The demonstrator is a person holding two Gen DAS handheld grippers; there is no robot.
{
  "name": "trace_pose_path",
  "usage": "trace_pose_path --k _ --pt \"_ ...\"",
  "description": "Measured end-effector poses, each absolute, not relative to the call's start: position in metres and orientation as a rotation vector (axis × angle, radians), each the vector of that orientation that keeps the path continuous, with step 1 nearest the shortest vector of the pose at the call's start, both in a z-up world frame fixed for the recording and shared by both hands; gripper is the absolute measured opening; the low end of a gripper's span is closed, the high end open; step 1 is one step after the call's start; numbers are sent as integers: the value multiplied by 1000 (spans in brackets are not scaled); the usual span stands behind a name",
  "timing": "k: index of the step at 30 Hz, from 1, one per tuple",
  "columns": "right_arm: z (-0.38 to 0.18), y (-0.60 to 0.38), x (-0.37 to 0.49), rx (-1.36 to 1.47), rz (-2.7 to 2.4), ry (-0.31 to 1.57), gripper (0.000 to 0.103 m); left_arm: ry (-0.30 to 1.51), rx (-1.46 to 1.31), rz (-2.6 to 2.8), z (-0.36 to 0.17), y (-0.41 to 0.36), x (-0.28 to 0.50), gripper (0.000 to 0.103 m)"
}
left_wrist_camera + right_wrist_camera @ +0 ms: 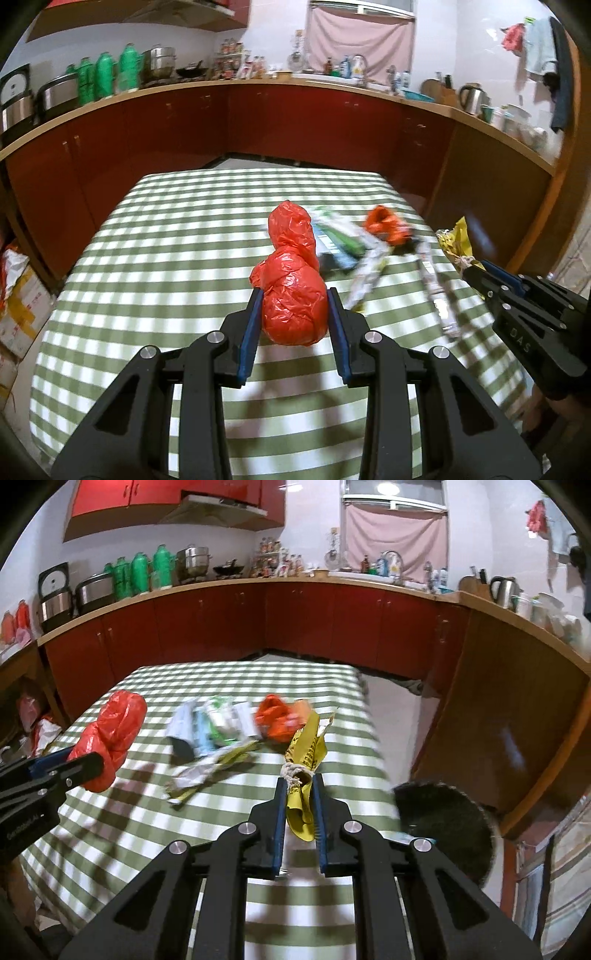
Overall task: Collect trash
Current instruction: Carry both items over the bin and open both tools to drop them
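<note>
Left gripper (294, 312) had its fingers clamped on the lower bulge of a red plastic bag (291, 273), lifted off the checked counter (147, 258); the bag's long axis ran forward and up from the fingers, its knotted upper lobe leaning away. Right gripper (300, 801) held a yellow wrapper (306, 760) tied with string, fingers narrow and pinching it, long axis running forward along the fingers. Both loads looked clear of the counter. The remaining litter lay ahead between the two grippers: white and green wrappers (218, 720), an orange crumpled bag (275, 716), and foil strips (437, 295), nearer the right gripper. A dark round bin-like shape (447, 827) sat low off the counter's right edge, just beside the right gripper, probably the drop target; its contents could not be seen.
</note>
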State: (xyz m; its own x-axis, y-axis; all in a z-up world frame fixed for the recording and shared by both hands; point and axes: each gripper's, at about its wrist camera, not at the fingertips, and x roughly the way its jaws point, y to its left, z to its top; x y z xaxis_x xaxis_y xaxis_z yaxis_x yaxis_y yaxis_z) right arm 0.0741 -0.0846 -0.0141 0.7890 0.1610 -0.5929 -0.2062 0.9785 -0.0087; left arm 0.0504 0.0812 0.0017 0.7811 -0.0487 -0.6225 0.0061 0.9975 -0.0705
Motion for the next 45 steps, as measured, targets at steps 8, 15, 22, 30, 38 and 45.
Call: trace_pose_path --k 8,15,22,30,38,45 --pt "-12 -147 76 -55 82 613 14 652 -17 -177 6 0 65 33" --pt "-14 -195 82 -33 14 605 14 643 36 -278 4 -67 83 33" --pt "-21 -228 88 -8 -16 608 14 674 73 -308 -6 -108 106 33" --pt "-33 -252 97 37 -29 621 14 693 110 -324 -17 -139 122 33" --pt "-40 -263 107 47 -30 611 15 718 136 -329 -24 -161 142 36" --pt "-48 -273 113 81 -49 632 30 739 111 -302 -29 -154 147 52"
